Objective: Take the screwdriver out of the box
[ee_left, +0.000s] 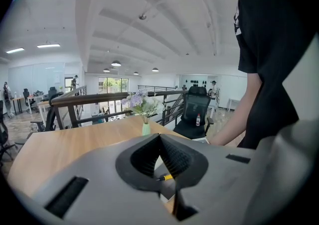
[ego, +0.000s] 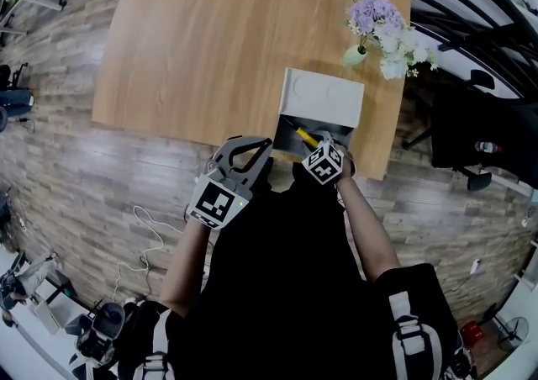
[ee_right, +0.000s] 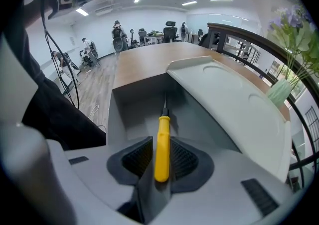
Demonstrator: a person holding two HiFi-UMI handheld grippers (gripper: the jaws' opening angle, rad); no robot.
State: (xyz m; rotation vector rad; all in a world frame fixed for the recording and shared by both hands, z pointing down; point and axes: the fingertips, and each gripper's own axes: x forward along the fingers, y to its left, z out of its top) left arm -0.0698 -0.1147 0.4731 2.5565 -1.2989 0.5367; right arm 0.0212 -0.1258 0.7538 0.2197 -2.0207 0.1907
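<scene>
Yellow screwdriver (ee_right: 162,137) clamped between right tongs (ee_right: 160,158), shaft pointing into grey box (ee_right: 130,107).

From the head view we see only a yellow sliver of the screwdriver (ego: 303,135). The right gripper (ego: 319,145) covers the rest, and most of the inside of the box (ego: 322,98). Its marker cube (ego: 324,164) hides its own jaws. In the right gripper view the screwdriver's tip is too small to tell.
</scene>
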